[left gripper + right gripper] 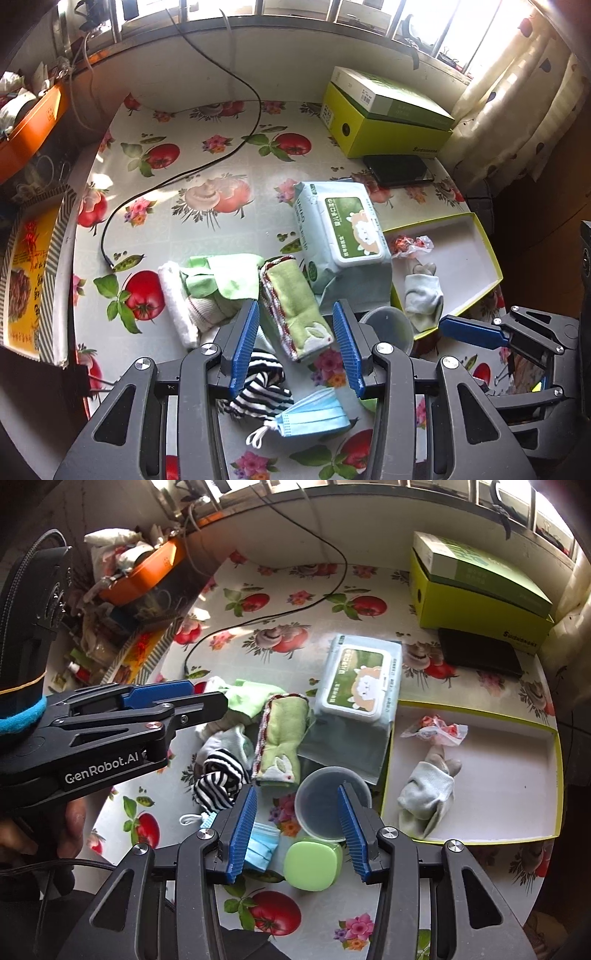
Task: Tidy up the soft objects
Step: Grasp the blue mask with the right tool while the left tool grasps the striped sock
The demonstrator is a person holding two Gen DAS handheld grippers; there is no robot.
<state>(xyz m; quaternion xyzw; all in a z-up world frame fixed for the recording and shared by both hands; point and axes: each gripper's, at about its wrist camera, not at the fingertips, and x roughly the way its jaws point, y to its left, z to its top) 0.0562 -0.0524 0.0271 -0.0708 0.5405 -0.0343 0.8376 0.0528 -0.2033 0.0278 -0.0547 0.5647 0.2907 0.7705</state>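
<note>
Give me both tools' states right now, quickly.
Left tool: open, holding nothing, above the rolled green towel.
Right tool: open, holding nothing, above the plastic cup.

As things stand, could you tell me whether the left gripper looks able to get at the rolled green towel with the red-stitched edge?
Probably yes. The left gripper hangs open above the rolled green towel, nothing covers its top, and the wet-wipes pack on its right may crowd one finger.

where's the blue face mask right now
The blue face mask lies on the tablecloth at the near edge of the pile, just right of the striped sock and left of the green soap case.
</note>
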